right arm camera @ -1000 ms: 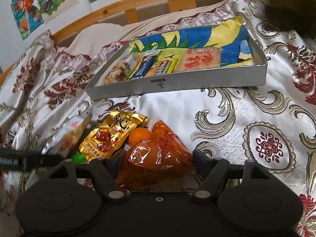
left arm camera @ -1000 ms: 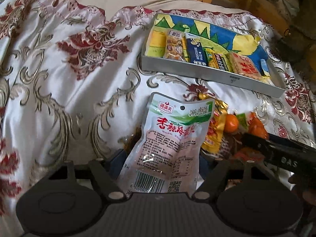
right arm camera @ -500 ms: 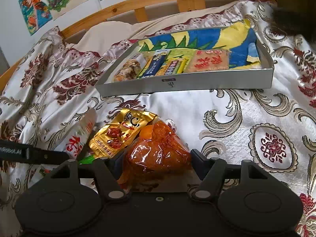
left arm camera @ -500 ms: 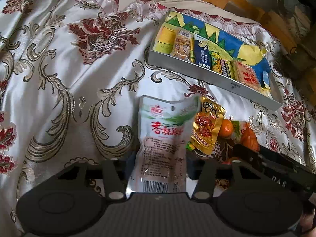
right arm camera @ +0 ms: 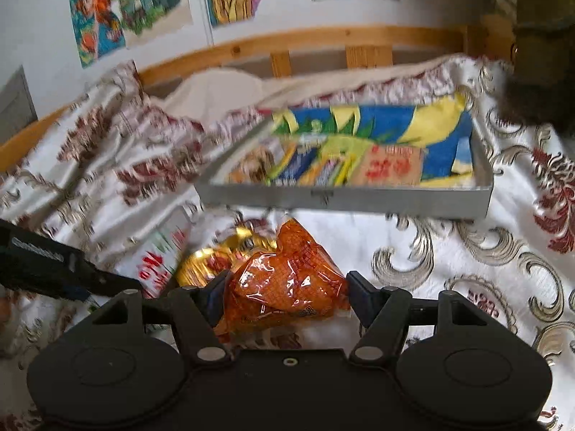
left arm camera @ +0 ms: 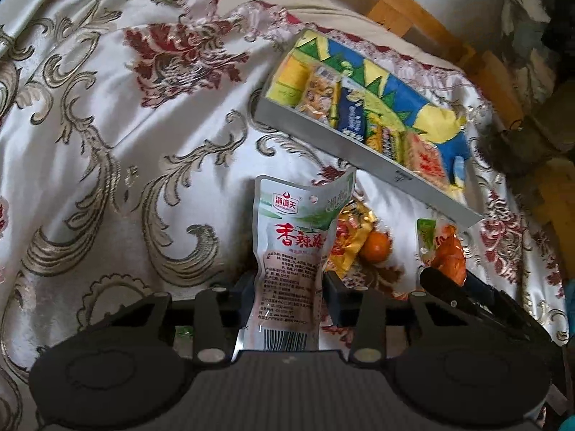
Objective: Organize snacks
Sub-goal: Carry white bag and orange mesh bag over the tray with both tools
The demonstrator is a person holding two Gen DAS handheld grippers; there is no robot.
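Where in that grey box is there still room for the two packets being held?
The grey box is crowded at its left and middle with a row of packets. Bare lining shows at its right end, beside the red-lettered packet, and along the far wall.

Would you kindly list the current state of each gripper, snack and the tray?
left gripper: shut on white pouch, lifted upright.
right gripper: shut on orange packet.
gold packet: loose on bedspread.
silver tray: open, snacks along one side, rest unfilled.
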